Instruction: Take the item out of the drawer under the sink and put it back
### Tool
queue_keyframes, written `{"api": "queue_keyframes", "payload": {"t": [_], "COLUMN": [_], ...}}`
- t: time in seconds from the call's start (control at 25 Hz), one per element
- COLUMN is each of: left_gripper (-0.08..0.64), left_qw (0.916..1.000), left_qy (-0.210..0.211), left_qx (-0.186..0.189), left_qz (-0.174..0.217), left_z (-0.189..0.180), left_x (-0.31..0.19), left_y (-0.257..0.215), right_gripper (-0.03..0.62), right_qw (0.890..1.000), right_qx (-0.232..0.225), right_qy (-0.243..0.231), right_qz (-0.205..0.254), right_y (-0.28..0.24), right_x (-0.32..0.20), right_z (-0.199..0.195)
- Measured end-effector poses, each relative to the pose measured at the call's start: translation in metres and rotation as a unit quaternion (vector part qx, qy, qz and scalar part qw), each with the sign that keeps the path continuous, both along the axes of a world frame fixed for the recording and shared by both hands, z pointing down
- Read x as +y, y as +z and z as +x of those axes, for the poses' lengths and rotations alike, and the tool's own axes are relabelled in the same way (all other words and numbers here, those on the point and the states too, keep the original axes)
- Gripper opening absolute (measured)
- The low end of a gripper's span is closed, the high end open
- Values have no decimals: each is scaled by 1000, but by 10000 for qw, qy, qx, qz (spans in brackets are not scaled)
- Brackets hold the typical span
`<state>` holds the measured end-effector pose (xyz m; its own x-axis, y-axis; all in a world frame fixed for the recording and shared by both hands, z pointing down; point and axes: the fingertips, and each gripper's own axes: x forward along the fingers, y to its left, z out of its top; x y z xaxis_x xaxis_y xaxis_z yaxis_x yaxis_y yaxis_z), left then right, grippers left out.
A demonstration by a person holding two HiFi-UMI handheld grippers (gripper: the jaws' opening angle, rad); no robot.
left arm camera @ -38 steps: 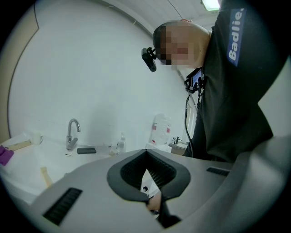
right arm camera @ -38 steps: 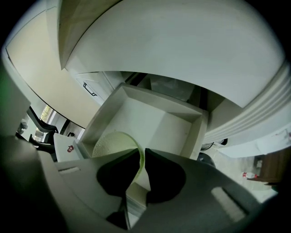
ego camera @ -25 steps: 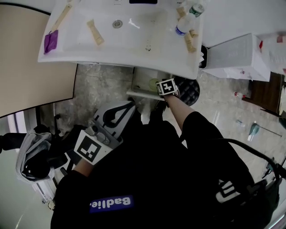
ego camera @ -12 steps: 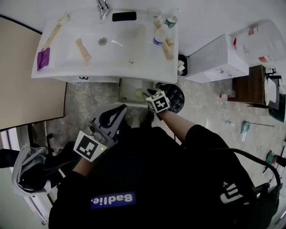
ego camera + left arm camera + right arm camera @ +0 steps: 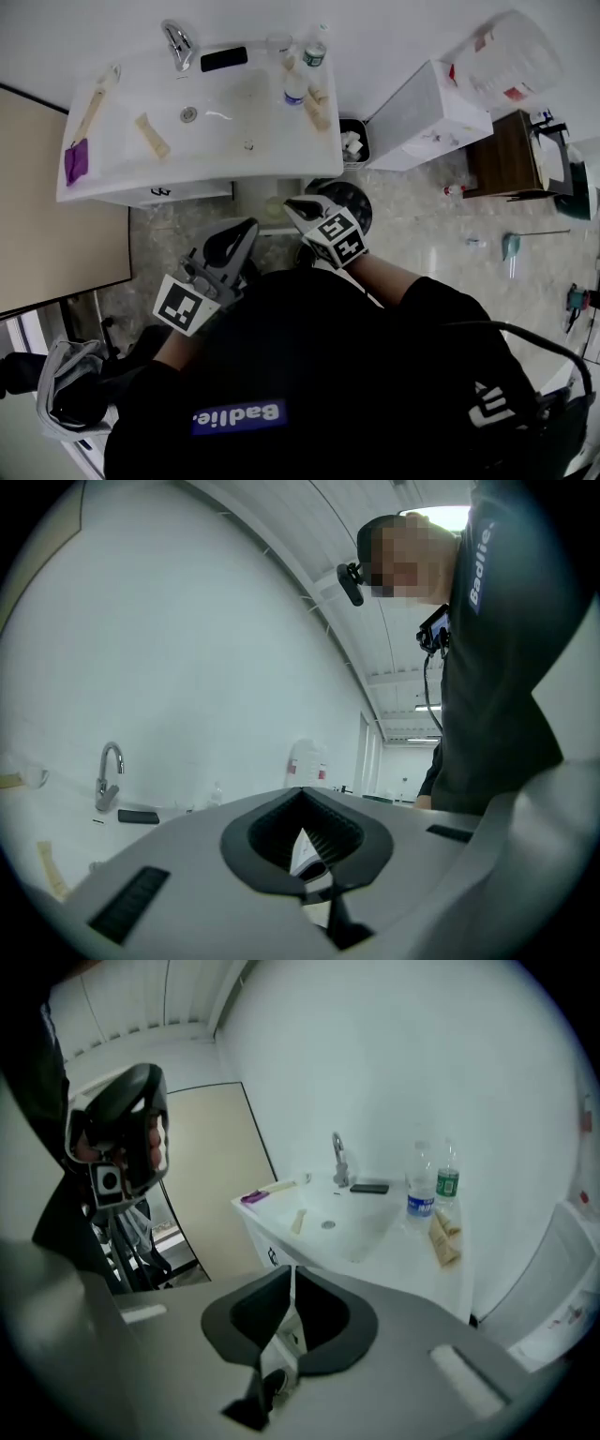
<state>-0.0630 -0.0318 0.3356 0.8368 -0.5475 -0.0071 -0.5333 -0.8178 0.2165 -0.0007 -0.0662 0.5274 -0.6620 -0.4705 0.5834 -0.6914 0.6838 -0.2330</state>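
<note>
closest to me the person stands bent over the floor in front of the sink (image 5: 197,112), a tool in each hand. the left hand-held gripper (image 5: 250,228) is held level and off to one side, jaws shut tip to tip with nothing in them; i'd say it is parked there to leave the drawer front free. the right hand-held gripper (image 5: 293,205) tilts down over the open drawer (image 5: 248,197) under the sink's front edge. its jaws have just been closing and now stand almost together, only a slit between, and i can make out nothing pinched there. a pale thing lying in the drawer, half hidden by that tool, looks to me like the item (image 5: 274,208), so probably not out yet. room is tight: the basin's lip overhangs the drawer, a dark round bin (image 5: 349,202) sits just beside it on the right, and a beige panel (image 5: 56,220) closes the left. farther back, bottles (image 5: 294,86) and a phone (image 5: 223,59) crowd the sink by the tap (image 5: 175,39).
</note>
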Motion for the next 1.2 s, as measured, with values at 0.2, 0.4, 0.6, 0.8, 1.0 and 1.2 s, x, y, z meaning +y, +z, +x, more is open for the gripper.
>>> {"api": "queue_keyframes", "payload": {"t": [0.2, 0.4, 0.6, 0.8, 1.0, 1.2], "left_gripper": [5, 5, 5, 5, 5, 5], "left_qw": [9997, 9992, 9984, 9974, 9971, 9971], "left_qy": [233, 398, 563, 710, 749, 741], "left_qx": [-11, 9, -18, -97, -129, -171], "left_qz": [87, 79, 37, 66, 60, 19], "left_z": [13, 24, 32, 41, 46, 48], "left_x": [3, 8, 11, 11, 10, 10], "left_y": [-8, -17, -19, -21, -21, -19], "right_gripper": [2, 2, 1, 1, 2, 2], "right_qw": [9972, 9906, 9814, 9726, 9678, 9679], "right_qx": [-553, -1017, -1407, -1561, -1656, -1716], "right_qy": [31, 2, -14, -89, -83, -95], "right_qz": [501, 913, 1308, 1718, 1891, 1834], "right_y": [-64, -122, -169, -197, -202, -200], "right_x": [8, 22, 30, 34, 35, 35], "right_z": [2, 9, 14, 13, 11, 13]}}
